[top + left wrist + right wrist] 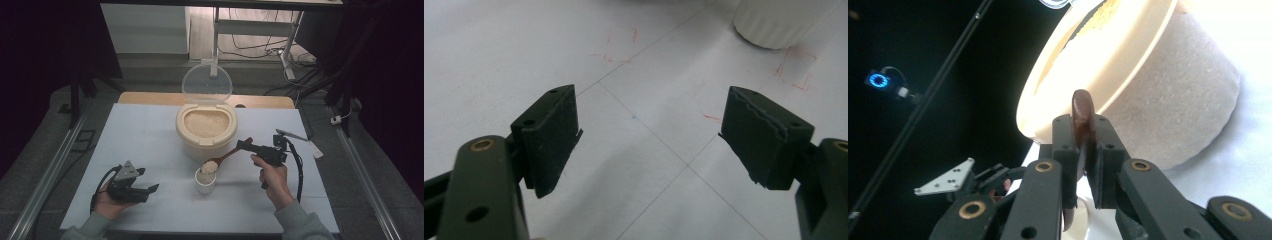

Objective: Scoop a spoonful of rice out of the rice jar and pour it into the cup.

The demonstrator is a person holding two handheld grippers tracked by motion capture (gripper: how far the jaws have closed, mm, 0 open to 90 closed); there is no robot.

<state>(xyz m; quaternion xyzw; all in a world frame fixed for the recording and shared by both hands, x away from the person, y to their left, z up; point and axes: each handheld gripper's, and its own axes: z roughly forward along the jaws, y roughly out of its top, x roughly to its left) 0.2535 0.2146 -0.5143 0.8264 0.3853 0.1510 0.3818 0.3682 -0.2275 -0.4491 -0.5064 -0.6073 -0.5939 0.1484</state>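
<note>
A cream rice container (206, 131) with its clear lid (207, 85) raised stands at the table's middle, full of rice (206, 122). In front of it sits a small white cup (205, 181). My right gripper (246, 145) is shut on the handle of a brown wooden spoon (227, 155), whose bowl of rice (209, 166) hangs just over the cup. In the right gripper view the spoon handle (1081, 116) stands between the jaws, with the container (1143, 80) behind. My left gripper (148, 180) rests open at the front left, nothing in it; its own view shows its fingers (549, 135) wide apart and the cup (779, 22).
The white table sheet (150, 145) carries thin grid lines and red marks (796, 67). A wooden table edge (150, 98) runs behind it. Metal rails (55, 165) flank both sides. Desk legs and cables (280, 50) lie on the floor beyond. The left gripper's grey plate (945, 182) appears in the right gripper view.
</note>
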